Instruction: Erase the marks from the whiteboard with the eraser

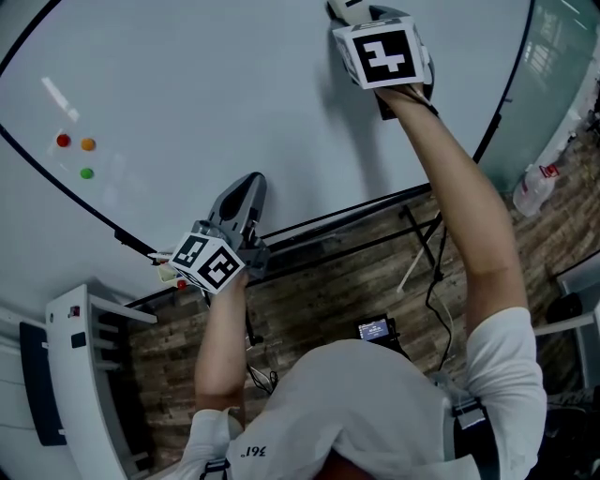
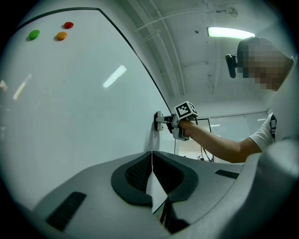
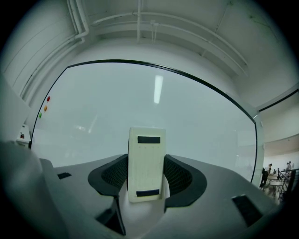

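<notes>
The whiteboard [image 1: 216, 84] fills the upper head view, and I see no pen marks on it. My right gripper [image 1: 361, 14] reaches to the top of that view, shut on a cream eraser [image 1: 339, 7]. In the right gripper view the eraser [image 3: 146, 161] stands upright between the jaws, facing the board [image 3: 154, 112]. The left gripper view shows that eraser [image 2: 158, 120] pressed flat against the whiteboard [image 2: 70, 102]. My left gripper [image 1: 251, 183] hangs near the board's lower edge, shut on nothing. Its jaws [image 2: 151, 161] meet in its own view.
Red [image 1: 63, 141], orange [image 1: 88, 144] and green [image 1: 86, 172] magnets sit at the board's left. A white rack [image 1: 84, 375] stands lower left. Stand legs, cables and a small lit device [image 1: 375, 329] lie on the wooden floor. A glass wall [image 1: 562, 56] borders the right.
</notes>
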Demonstrator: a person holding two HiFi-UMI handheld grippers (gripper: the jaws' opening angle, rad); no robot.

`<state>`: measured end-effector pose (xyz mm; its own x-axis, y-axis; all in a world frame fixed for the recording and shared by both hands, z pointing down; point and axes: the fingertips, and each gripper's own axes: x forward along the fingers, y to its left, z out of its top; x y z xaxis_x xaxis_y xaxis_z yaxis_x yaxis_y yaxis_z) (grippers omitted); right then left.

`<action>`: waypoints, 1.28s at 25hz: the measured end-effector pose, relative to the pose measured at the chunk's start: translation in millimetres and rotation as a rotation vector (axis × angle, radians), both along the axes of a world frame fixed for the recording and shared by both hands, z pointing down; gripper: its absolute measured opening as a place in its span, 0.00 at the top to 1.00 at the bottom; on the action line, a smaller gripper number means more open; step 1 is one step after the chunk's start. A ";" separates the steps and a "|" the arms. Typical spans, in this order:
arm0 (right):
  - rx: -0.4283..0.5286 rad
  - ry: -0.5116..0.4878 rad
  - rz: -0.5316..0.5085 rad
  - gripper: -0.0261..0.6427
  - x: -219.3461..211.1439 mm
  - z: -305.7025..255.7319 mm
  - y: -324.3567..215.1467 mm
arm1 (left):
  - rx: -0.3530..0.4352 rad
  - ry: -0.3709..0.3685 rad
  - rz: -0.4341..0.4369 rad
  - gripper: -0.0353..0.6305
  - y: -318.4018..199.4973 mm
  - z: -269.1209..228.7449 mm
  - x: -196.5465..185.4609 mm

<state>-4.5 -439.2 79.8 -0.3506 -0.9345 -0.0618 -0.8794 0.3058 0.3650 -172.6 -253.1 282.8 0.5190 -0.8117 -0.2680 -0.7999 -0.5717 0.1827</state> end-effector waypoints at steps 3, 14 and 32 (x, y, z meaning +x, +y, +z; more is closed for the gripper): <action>-0.006 -0.008 0.010 0.58 14.7 3.0 -3.1 | -0.002 0.000 -0.005 0.94 1.4 1.0 2.9; 0.015 -0.107 -0.040 0.58 54.3 9.0 23.1 | -0.013 0.022 -0.025 0.94 11.9 -0.8 1.5; -0.096 -0.248 -0.203 0.58 54.5 91.6 75.2 | -0.005 0.067 0.027 0.94 48.3 5.5 17.8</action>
